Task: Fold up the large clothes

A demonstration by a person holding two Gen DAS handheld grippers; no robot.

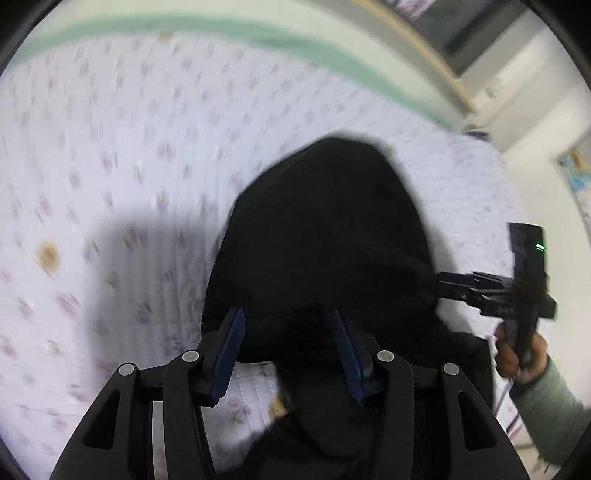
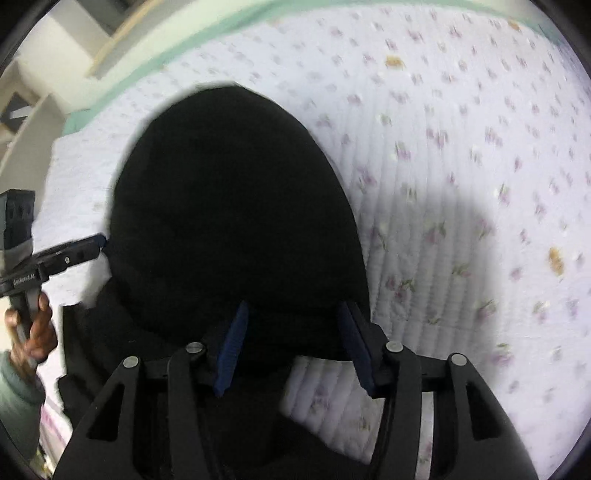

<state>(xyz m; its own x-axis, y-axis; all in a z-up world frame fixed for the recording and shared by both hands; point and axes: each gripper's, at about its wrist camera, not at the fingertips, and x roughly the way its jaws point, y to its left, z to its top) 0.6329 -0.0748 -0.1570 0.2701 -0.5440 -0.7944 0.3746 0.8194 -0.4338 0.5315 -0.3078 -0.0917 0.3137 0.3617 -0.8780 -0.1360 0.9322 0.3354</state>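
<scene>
A black garment [image 1: 325, 236] lies in a rounded, folded heap on a white quilt with small purple flowers [image 1: 122, 155]. My left gripper [image 1: 286, 321] is open, its blue-padded fingers standing apart over the garment's near edge, holding nothing. My right gripper [image 2: 291, 314] is open too, fingers apart over the near edge of the same garment [image 2: 232, 206]. Each gripper shows in the other's view beside the garment: the right one [image 1: 443, 282] at the right edge, the left one [image 2: 98, 242] at the left edge.
The quilt [image 2: 461, 155] covers a bed with a pale green band [image 1: 207, 27] along its far side. A wooden rail [image 1: 417, 44] and white walls lie beyond. Small brown stains [image 1: 48, 254] mark the quilt. The person's green sleeve [image 1: 546, 406] shows at the right.
</scene>
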